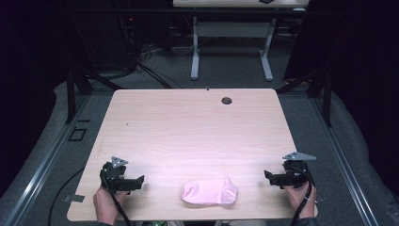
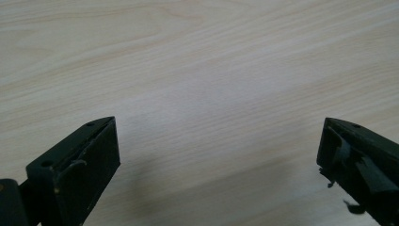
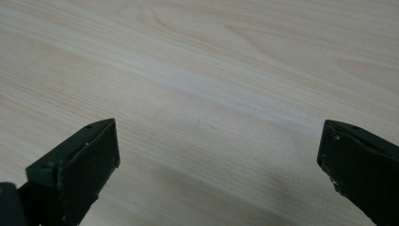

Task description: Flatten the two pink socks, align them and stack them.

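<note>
Room: dark surroundings, grey floor, and a second table (image 1: 233, 28) with white legs standing beyond the far edge of the work table.
Table: a light wooden table (image 1: 188, 127) with rounded corners; a small round cable hole (image 1: 227, 100) sits close to its far edge, right of the middle.
Pink cloth: a folded pink cloth (image 1: 210, 192), sock-like in outline, lies flat near the near edge of the table, slightly right of the middle. It rests between the two grippers and touches neither.
Left gripper: the left gripper (image 1: 138, 181) sits low over the table near the near-left corner, held by the left hand (image 1: 107, 203) at the near edge. Its tips point toward the pink cloth. A grey three-cornered plate rides on top and a black cable trails off the near edge.
Left jaws: in the left gripper view the two black jaws stand wide apart with bare wood grain between them, and they grip nothing.
Right gripper: the right gripper (image 1: 268, 176) sits near the near-right corner, held by the right hand (image 1: 298, 194). Its tips point inward toward the cloth, well apart from it. It too has a grey plate on top and a cable running down past the wrist.
Right jaws: in the right gripper view the jaws are spread wide over bare table surface, and nothing lies between them.
</note>
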Motion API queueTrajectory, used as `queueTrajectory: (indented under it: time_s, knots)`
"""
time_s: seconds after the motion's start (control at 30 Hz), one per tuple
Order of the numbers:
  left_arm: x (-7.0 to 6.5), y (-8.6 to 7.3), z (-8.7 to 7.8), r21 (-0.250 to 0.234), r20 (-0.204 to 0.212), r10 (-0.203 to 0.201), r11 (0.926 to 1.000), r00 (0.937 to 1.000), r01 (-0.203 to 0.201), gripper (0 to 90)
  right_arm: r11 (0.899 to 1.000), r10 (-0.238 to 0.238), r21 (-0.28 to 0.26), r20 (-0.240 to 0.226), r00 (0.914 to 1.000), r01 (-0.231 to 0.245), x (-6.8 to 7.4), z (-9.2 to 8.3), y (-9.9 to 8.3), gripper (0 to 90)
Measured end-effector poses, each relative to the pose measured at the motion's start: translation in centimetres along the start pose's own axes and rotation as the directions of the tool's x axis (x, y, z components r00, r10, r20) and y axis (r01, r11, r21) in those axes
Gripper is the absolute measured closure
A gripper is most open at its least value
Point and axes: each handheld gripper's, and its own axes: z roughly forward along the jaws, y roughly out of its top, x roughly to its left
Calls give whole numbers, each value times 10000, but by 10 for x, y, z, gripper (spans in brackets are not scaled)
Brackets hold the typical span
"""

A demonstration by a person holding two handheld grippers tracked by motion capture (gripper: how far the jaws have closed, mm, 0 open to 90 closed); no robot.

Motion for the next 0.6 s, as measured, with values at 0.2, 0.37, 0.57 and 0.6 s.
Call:
queueTrajectory:
  time_s: [0.2,0.37,0.57,0.6]
  knots:
    - [8,-9,11,-215,-145,-103,9997,9998,100,0,9996,78,260,204,9998,-83,-7,18,-9,0]
    - [13,-11,13,-576,-151,-134,9983,9998,125,0,9999,-103,-62,461,9989,106,-5,21,-11,0]
    - [14,-11,16,-822,-172,-170,9965,9997,156,0,9995,-117,-284,429,9990,129,-6,22,-13,0]
    - [14,-11,16,-832,-164,-167,9964,9997,153,0,9995,-117,-284,429,9990,129,-6,22,-13,0]
